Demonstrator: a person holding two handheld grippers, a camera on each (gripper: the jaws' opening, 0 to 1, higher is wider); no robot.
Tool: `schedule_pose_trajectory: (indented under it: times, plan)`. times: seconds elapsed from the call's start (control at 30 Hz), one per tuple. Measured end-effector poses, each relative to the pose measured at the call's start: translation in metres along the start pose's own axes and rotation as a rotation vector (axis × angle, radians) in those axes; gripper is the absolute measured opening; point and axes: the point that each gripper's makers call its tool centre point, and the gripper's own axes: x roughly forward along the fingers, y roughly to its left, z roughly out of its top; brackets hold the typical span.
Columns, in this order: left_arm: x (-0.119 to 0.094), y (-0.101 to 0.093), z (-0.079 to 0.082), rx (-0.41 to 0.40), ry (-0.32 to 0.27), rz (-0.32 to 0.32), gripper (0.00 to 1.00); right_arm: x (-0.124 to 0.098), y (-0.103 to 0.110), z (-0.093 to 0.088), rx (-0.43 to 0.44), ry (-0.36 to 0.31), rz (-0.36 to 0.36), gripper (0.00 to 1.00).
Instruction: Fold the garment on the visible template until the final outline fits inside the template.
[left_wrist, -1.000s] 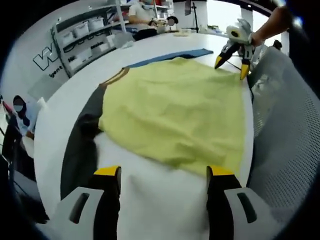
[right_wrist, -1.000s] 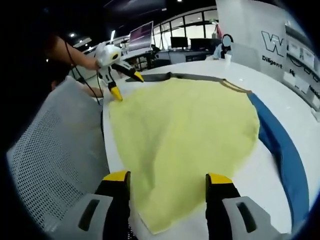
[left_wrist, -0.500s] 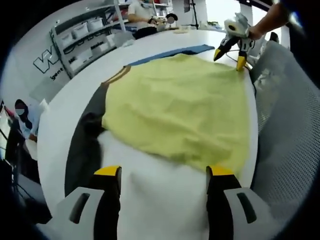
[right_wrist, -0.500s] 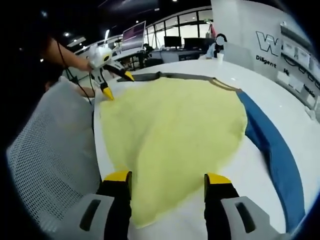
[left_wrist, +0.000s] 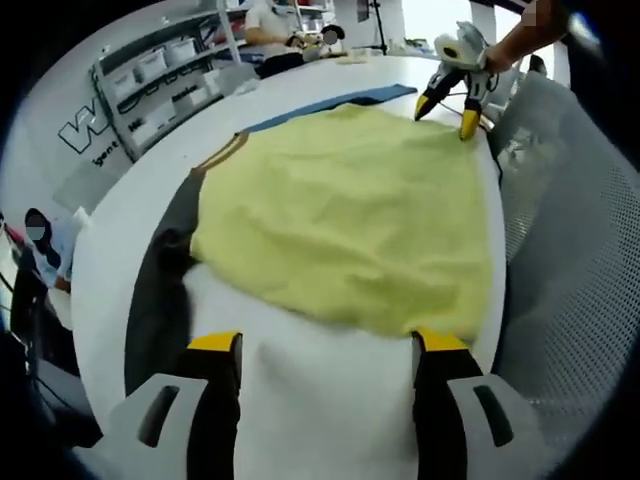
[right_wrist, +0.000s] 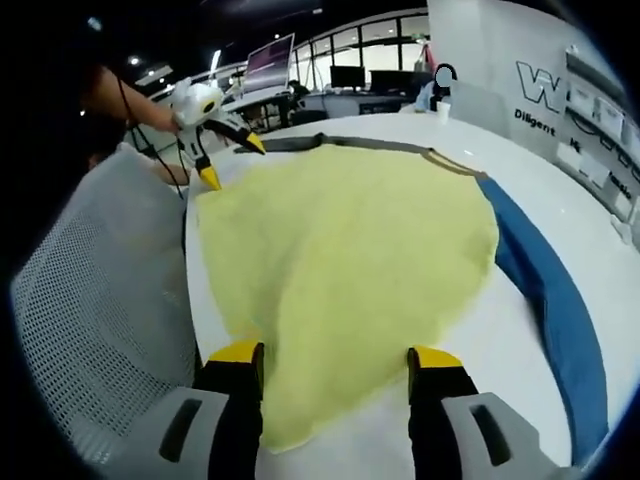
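I see the yellow shirt (left_wrist: 345, 225) spread flat on the white table (left_wrist: 300, 420), running from my left gripper (left_wrist: 328, 345) to my right gripper (right_wrist: 335, 355). Both sets of jaws stand apart and empty, each just above its own hem corner, equally near.

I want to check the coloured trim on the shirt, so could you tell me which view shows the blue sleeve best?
The right gripper view: the blue sleeve runs long and near along the right of the yellow shirt. In the left gripper view the sleeve is a thin far strip behind the shirt.
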Motion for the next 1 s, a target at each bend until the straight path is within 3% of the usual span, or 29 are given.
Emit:
schedule_pose_trajectory:
  times: [0.4,0.53,0.73,1.0]
  plan:
    - [-0.004,0.002,-0.001,0.037,0.022,0.002,0.75,0.000,0.010,0.001,-0.001,0.002,0.022,0.57]
    - [-0.008,-0.009,0.006,-0.010,-0.017,-0.043,0.73,0.001,0.013,0.004,-0.009,-0.005,0.027,0.56]
    - [-0.010,-0.036,0.006,0.011,-0.031,-0.144,0.65,0.002,0.014,0.007,-0.007,-0.011,0.028,0.56]
    - [-0.013,-0.056,0.006,0.041,-0.030,-0.210,0.49,0.003,0.012,0.007,-0.003,-0.014,0.028,0.56]
